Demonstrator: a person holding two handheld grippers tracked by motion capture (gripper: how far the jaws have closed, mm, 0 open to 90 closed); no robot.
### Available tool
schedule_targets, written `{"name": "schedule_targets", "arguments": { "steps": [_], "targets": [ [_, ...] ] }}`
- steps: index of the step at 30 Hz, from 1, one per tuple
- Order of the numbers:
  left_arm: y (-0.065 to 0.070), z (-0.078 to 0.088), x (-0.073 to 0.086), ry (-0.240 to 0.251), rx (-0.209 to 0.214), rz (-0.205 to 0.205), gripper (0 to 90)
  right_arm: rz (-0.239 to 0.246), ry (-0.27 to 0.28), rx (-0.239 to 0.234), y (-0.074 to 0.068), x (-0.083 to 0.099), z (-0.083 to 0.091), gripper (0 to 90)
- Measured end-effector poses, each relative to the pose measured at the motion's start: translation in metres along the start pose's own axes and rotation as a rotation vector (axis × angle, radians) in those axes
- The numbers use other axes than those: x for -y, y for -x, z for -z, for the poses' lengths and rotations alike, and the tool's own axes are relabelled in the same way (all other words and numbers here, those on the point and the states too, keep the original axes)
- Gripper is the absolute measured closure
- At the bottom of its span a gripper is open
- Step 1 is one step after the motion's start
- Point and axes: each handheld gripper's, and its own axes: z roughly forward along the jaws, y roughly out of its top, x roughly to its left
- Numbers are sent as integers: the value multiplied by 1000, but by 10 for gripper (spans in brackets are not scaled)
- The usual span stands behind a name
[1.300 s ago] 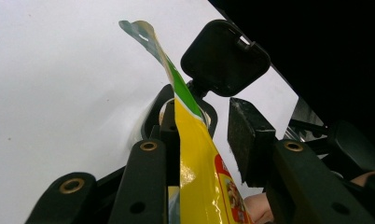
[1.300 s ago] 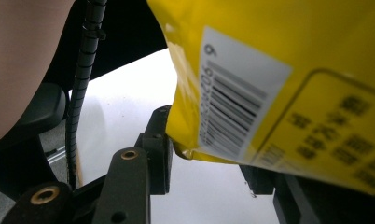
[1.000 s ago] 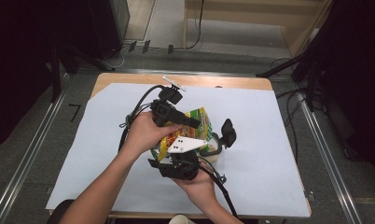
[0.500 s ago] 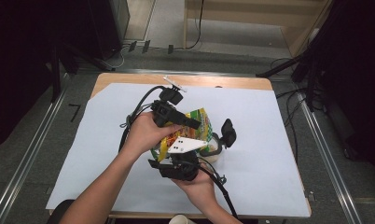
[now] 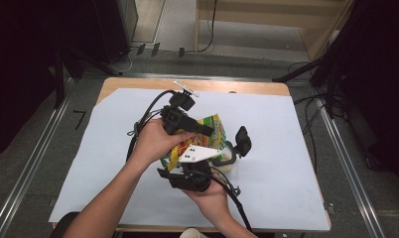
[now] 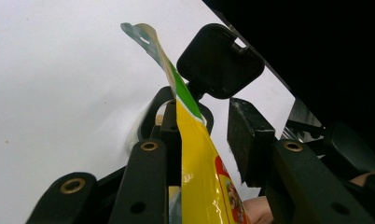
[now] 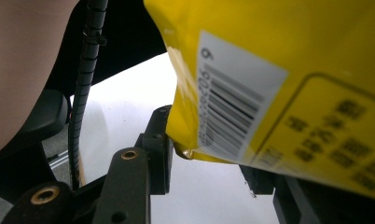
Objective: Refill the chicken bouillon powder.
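Above the white-covered desk (image 5: 297, 148), a yellow snack bag (image 5: 213, 130) that I hold up between both tools, left hand-held gripper (image 6: 206, 140) pinching its top seam (edge-on), right hand-held gripper (image 7: 209, 154) pinching its barcode corner.

Bright light is falling from above on the white sheet (image 5: 287, 148), while the room around is staying dark. The close yellow bag (image 7: 288, 70) is looking blurry.

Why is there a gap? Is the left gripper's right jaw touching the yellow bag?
Apart. The left gripper view shows white table between the yellow bag and that pad.
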Motion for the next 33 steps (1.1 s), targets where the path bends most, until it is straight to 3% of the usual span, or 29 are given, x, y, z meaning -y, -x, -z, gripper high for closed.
{"name": "schedule_targets", "arguments": {
  "steps": [17,33],
  "targets": [
    [1,0,-2,10,-14,-10,667,-35,6,-12,6,0,-1,611],
    [-11,-1,-11,1,4,35,672,-38,-35,-17,14,-9,-1,609]
  ]
}}
